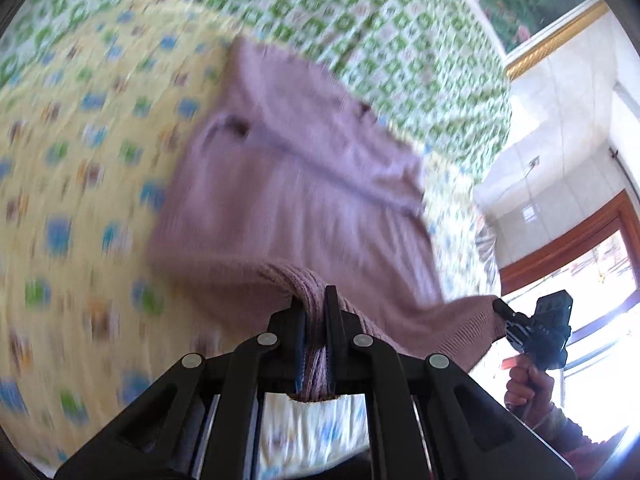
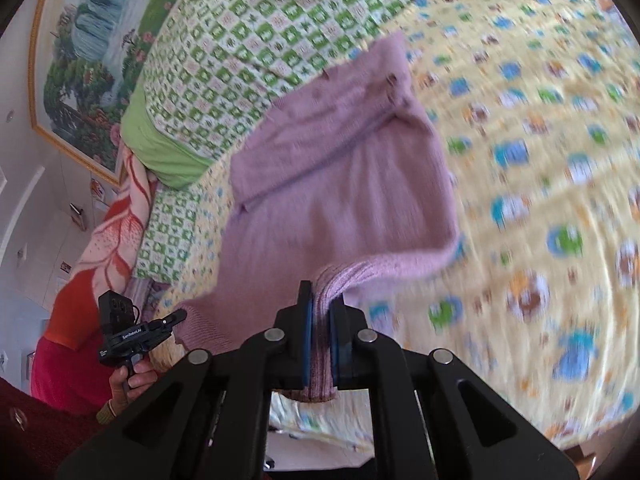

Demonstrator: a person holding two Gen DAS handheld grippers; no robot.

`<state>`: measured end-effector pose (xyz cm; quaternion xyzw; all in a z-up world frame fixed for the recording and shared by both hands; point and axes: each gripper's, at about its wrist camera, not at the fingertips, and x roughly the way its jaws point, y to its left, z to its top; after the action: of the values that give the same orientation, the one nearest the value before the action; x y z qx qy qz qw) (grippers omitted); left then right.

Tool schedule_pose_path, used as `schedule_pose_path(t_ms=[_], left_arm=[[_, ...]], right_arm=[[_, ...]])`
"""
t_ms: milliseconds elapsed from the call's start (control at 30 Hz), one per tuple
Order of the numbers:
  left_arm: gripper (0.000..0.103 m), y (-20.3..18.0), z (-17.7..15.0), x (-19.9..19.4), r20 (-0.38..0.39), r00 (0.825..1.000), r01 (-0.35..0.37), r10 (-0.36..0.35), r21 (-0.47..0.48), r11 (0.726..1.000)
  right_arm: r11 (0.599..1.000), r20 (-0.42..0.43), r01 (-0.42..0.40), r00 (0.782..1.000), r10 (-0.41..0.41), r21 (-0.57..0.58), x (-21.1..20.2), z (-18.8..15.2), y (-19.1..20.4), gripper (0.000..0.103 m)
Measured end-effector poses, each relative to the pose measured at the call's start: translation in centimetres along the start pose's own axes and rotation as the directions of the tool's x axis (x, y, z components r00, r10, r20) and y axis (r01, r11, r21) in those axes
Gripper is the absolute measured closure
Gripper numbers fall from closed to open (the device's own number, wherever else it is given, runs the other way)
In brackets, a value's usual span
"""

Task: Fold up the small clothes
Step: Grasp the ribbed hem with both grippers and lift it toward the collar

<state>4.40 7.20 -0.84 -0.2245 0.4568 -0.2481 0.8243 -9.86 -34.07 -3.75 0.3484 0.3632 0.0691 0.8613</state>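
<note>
The mauve sweater lies spread on the yellow sheet, just below the green checked quilt, its near hem lifted and pinched at one corner by the left gripper and at the other by the right gripper.

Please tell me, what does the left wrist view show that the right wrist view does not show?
Only the left wrist view shows the window with a wooden frame and the right tool from the side, pinching the hem. Only the right wrist view shows the green pillow, the red floral blanket and the left tool from the side. Both show the purple knit sweater lying on the yellow patterned sheet, the green checked quilt behind it, a framed landscape painting, and each tool shut on the hem.
</note>
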Motion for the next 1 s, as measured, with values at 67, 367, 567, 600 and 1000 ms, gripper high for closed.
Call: schedule_pose_path(t_ms=[67,367,567,600,1000], left_arm=[[0.098,0.1,2.3,0.5,0.027,1.000,0.009,-0.009,-0.001,1.000],[0.098,0.8,15.1,6.2,0.147,0.989,0.003,0.001,-0.027,1.000],[0.098,1.0,22.7,11.2,0.173,0.984,-0.034,0.038,-0.025,0.999],[0.098,1.1,23.4,11.8,0.173,0.984,-0.038,0.041,-0.025,0.999],[0.098,4.3,31.1,22.1,0.124,0.988,-0.090,0.095,-0.047,0.995]], right_arm=[[1.000,0.034,-0.010,0.999,0.010,-0.010,0.8,2.9,0.5,0.095],[0.999,0.125,0.001,0.992,0.005,-0.043,6.5,15.4,0.9,0.095],[0.999,0.153,0.014,0.988,-0.007,-0.044,11.1,22.9,0.1,0.095],[0.999,0.153,0.010,0.988,-0.004,-0.041,11.9,23.9,-0.2,0.095],[0.993,0.101,0.114,0.988,-0.115,0.008,19.7,29.9,-5.6,0.095]])
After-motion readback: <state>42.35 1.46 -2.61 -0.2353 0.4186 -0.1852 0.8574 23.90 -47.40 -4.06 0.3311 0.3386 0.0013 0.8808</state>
